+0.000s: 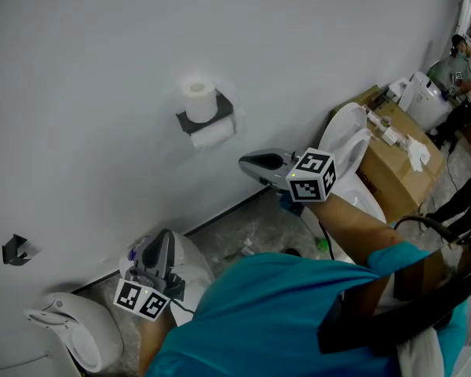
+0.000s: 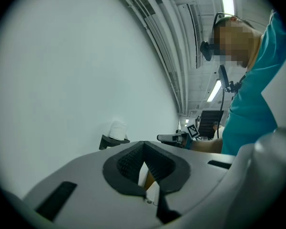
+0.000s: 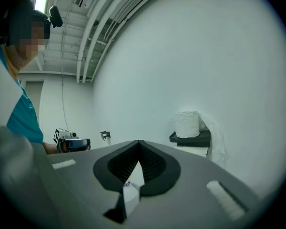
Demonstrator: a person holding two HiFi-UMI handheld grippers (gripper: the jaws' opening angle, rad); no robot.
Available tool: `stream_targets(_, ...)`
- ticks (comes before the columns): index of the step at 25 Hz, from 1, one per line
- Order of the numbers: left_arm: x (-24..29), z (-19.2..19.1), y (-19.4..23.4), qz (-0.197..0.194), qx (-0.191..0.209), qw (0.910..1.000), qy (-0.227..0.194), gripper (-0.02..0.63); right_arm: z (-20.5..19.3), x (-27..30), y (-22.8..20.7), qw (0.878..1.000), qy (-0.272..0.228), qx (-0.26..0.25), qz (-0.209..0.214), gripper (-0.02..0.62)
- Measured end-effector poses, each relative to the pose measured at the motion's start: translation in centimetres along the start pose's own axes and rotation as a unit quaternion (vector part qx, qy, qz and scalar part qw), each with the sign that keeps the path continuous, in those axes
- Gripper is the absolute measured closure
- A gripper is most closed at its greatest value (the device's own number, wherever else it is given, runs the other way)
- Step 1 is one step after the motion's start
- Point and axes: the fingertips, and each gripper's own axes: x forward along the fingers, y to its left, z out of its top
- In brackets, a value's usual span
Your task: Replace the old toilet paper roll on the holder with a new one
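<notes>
Claws closed, empty: left claw, right claw. White toilet paper roll upright atop black wall-mounted holder, well apart from both.

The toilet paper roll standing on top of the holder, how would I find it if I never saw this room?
Look at the big white wall and find the small black holder fixed to it. The roll stands upright on the holder's flat top, with its hole facing up. The other roll lies sideways underneath it.
</notes>
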Motion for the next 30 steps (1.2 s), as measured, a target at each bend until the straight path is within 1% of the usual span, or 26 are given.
stream_targets(4,3.1,-0.4,0.7,0.022,0.002,0.9997,0.001,0.598,0.7,0.5,-2.7,0.999,-0.001,-0.004,0.032,0.592)
stream_targets(8,7.1,-0.5,0.9,0.066,0.002,0.9978,-0.009,0.598,1.9,0.8,-6.1,0.996,0.004,-0.021,0.081,0.592)
stream_targets(11,10.7,-0.7,1.0,0.092,-0.001,0.9956,-0.018,0.598,2.5,0.4,-9.2,0.994,0.012,-0.029,0.107,0.592)
stream_targets(15,15.1,-0.9,1.1,0.107,-0.005,0.9940,-0.020,0.598,2.2,0.3,-12.8,0.991,0.032,-0.049,0.119,0.592)
stream_targets(19,17.5,-1.3,1.7,0.106,-0.004,0.9943,-0.007,0.598,0.7,1.2,-15.9,0.992,0.044,-0.019,0.116,0.592)
stream_targets(21,17.8,-1.7,2.6,0.103,-0.003,0.9947,0.001,0.598,-0.6,2.2,-16.9,0.993,0.056,-0.020,0.104,0.591)
stream_targets(23,17.7,-2.1,3.9,0.098,-0.002,0.9952,0.009,0.598,-2.0,3.5,-17.3,0.992,0.074,-0.047,0.089,0.591)
stream_targets(26,17.3,-2.5,6.2,0.083,-0.007,0.9963,0.022,0.598,-3.9,6.1,-17.5,0.987,0.105,-0.109,0.060,0.563)
stream_targets(28,16.9,-2.7,7.4,0.067,-0.008,0.9973,0.028,0.598,-5.0,7.7,-17.3,0.977,0.133,-0.162,0.044,0.531)
stream_targets(30,16.7,-2.8,8.2,0.055,-0.008,0.9979,0.033,0.598,-5.9,9.0,-17.2,0.961,0.164,-0.222,0.027,0.472)
